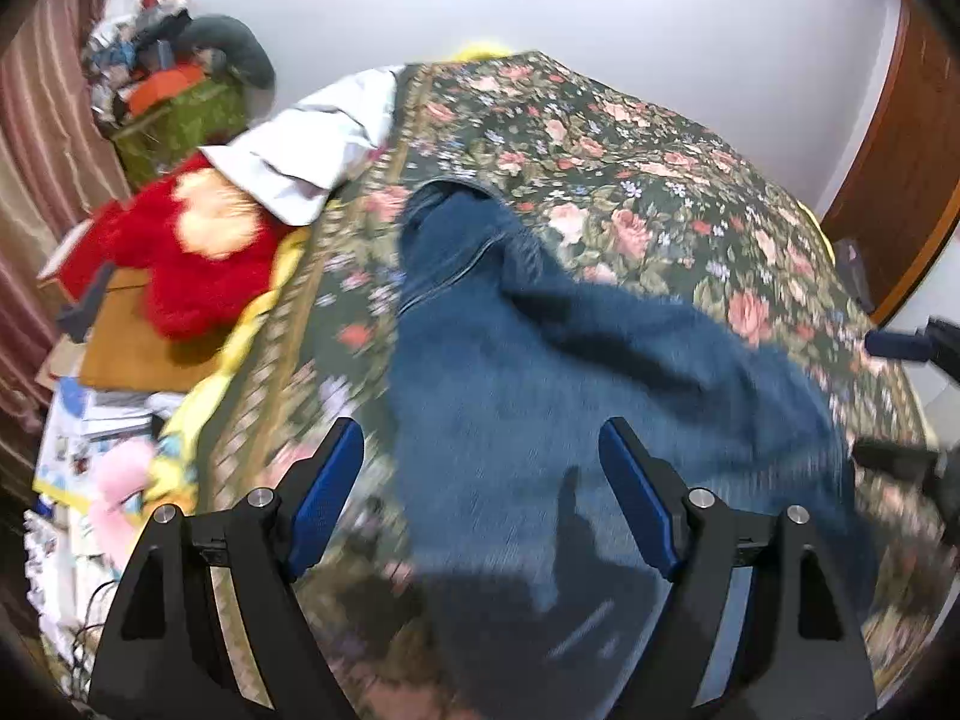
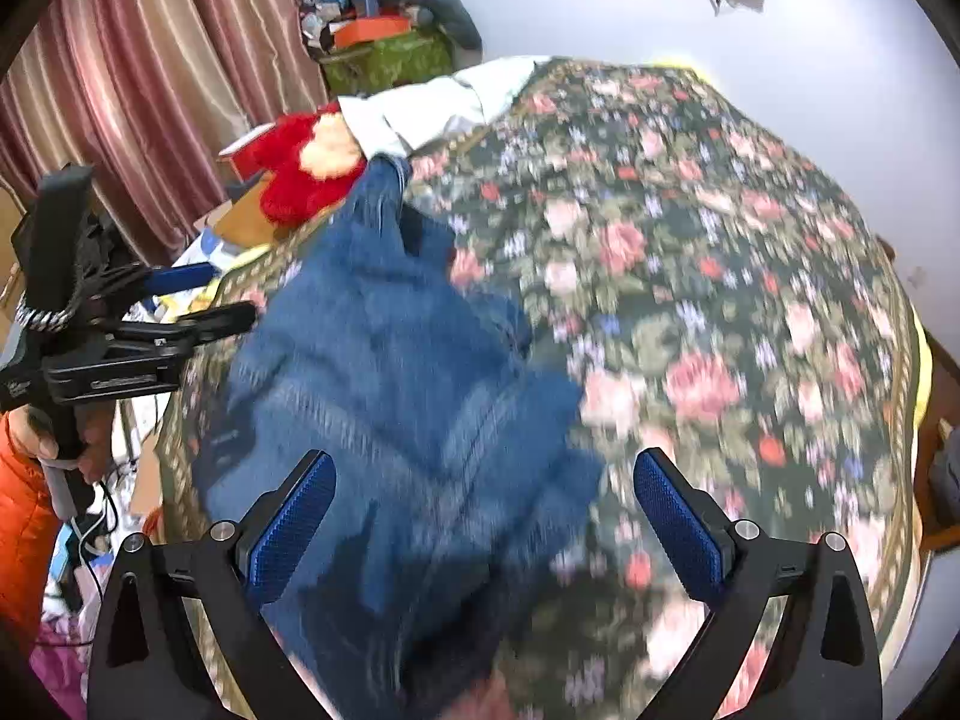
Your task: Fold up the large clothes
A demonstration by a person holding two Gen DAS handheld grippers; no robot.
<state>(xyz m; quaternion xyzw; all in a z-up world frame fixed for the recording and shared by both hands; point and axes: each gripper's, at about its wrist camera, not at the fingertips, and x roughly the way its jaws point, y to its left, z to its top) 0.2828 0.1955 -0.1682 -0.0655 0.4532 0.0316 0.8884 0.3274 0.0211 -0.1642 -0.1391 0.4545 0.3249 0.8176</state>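
A pair of blue jeans point(image 1: 540, 372) lies crumpled on the floral bedspread point(image 1: 630, 180); it also shows in the right wrist view point(image 2: 396, 360). My left gripper point(image 1: 480, 480) is open and empty, hovering above the near part of the jeans. My right gripper point(image 2: 483, 516) is open and empty above the jeans' right edge. The right gripper's fingers point(image 1: 900, 343) show at the right edge of the left wrist view. The left gripper point(image 2: 204, 300) shows at the left of the right wrist view, its fingers spread. Both views are motion-blurred.
A red plush toy point(image 1: 180, 252) and a white cloth point(image 1: 312, 144) lie at the bed's far left corner. A green box piled with clutter point(image 1: 180, 114) stands by the striped curtain point(image 2: 150, 60). Papers and boxes point(image 1: 102, 420) lie on the floor at left. A wooden door point(image 1: 900, 180) is at right.
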